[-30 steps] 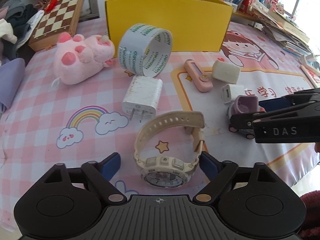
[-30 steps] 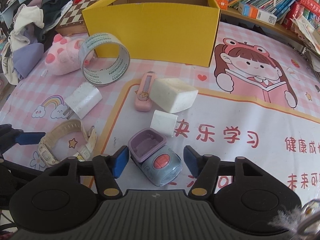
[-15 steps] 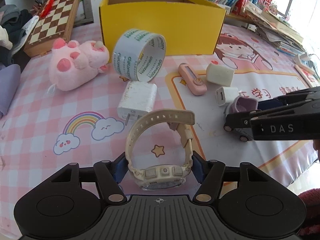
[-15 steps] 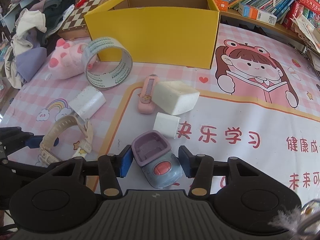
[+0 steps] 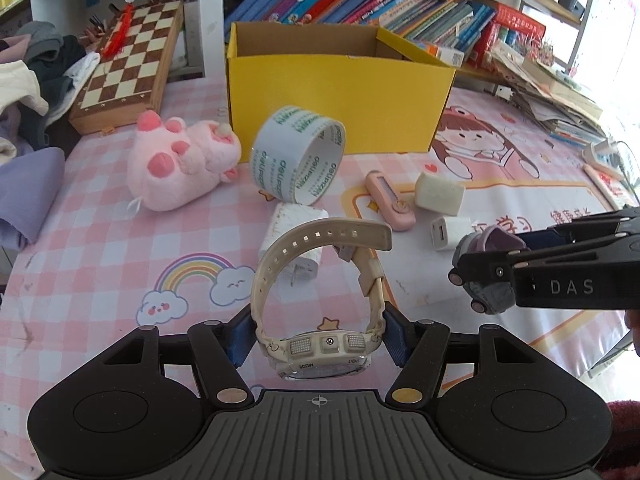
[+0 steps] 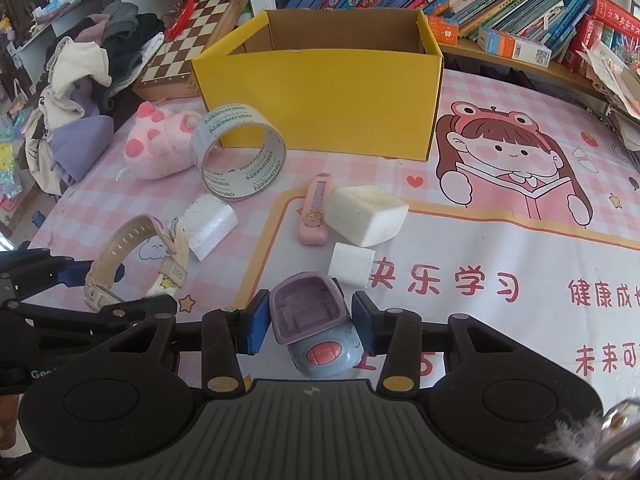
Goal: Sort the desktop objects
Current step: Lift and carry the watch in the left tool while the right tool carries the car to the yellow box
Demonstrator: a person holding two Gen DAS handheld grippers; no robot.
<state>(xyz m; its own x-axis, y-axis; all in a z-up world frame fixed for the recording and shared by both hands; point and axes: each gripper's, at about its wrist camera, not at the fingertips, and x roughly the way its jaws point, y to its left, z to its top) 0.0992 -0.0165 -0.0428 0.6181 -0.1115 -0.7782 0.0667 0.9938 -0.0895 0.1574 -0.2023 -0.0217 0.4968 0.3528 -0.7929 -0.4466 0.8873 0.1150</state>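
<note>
At my left gripper [image 5: 316, 336] the pads clamp the watch [image 5: 320, 300], lifted clear of the mat; I should keep its strap upright. My right gripper [image 6: 310, 320] pinches the toy car [image 6: 316, 332]. Both need carrying over the box [image 6: 320, 104] wall; what I see of its inside looks bare.

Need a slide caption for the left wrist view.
Left hand-held gripper clamps a cream watch, yellow box ahead.

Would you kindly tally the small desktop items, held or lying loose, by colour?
White or cream: 4: watch, big charger, small charger, eraser block
Pink: 2: plush, utility knife
Grey: 1: tape roll
Purple-blue: 1: toy car
Total: 8
</note>
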